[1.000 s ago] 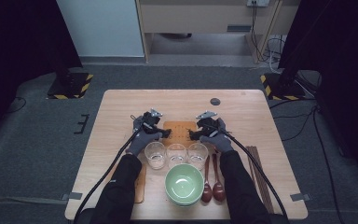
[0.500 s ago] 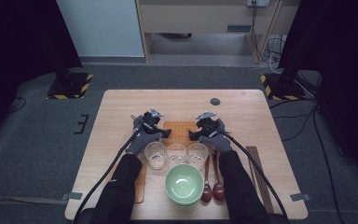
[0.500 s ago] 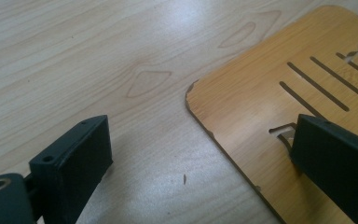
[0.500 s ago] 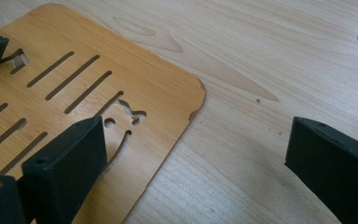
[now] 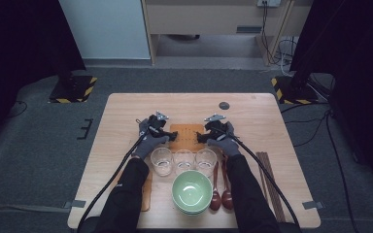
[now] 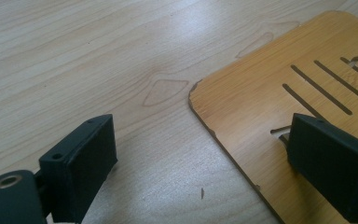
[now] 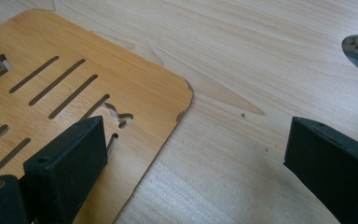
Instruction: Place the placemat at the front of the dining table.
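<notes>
left gripper (image 5: pixel 167 132) at left edge of slotted wooden board (image 5: pixel 186 137), jaws wide apart, one over board, other over bare tabletop (image 5: pixel 252 116). right gripper (image 5: pixel 205 135) at board's right edge, jaws likewise apart, straddling edge. board lies flat mid-tabletop, just beyond three glasses (image 5: pixel 183 160). green bowl (image 5: pixel 191 191) nearer person, two spoons (image 5: pixel 220 194) beside it.

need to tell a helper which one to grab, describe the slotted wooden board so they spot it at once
On the table, look midway between the two grippers, just beyond the row of three glasses. The board lies flat there, orange-brown with rounded corners; unlike anything nearby, it is cut through with thin parallel slots.
</notes>
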Motion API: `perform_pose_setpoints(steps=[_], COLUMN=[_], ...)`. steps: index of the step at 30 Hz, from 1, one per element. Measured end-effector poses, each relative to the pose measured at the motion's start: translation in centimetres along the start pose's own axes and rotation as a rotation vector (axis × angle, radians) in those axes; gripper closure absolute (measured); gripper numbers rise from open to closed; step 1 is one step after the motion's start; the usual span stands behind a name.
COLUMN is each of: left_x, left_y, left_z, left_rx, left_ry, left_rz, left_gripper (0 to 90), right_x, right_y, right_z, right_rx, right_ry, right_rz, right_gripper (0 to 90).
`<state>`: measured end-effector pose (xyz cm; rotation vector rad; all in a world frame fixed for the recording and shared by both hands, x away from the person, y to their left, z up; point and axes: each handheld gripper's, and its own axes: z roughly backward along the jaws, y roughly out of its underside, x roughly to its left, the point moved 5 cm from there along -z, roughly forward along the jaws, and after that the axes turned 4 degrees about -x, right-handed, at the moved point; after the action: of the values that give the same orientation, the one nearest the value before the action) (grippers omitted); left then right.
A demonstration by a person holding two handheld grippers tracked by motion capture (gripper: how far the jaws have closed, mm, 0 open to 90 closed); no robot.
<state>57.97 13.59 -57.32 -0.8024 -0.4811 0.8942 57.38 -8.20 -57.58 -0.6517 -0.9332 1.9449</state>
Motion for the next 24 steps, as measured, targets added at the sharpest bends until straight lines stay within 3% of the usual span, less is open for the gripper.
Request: perform_pose_setpoints(steps=[5,9,15,24], left_x=[0.2,0.1,0.4,0.8], left_y=[-0.3,-0.7,-0.8,-0.9], left_z=[-0.4,-0.9,-1.0,-1.1], left_rx=[0.001,-0.002,-0.003,-0.003], left_ry=[-0.010,-0.015,-0.023,-0.030], left_rz=[-0.001,-0.005,0.003,0.020], left_gripper=[7.3,7.4,7.8,9.3], right_x=[0.0,-0.5,-0.8,-0.7], right_y=[-0.4,-0.4,-0.5,-0.9], right_z=[-0.3,-0.4,-0.8,-1.3], right_rx=[0.005,0.003,-0.003,-0.001], right_ry=[0.018,0.032,0.021,0.034], right_rz=[0.018,0.002,-0.019,-0.004], right_gripper=[5.8,5.6,5.1,5.1])
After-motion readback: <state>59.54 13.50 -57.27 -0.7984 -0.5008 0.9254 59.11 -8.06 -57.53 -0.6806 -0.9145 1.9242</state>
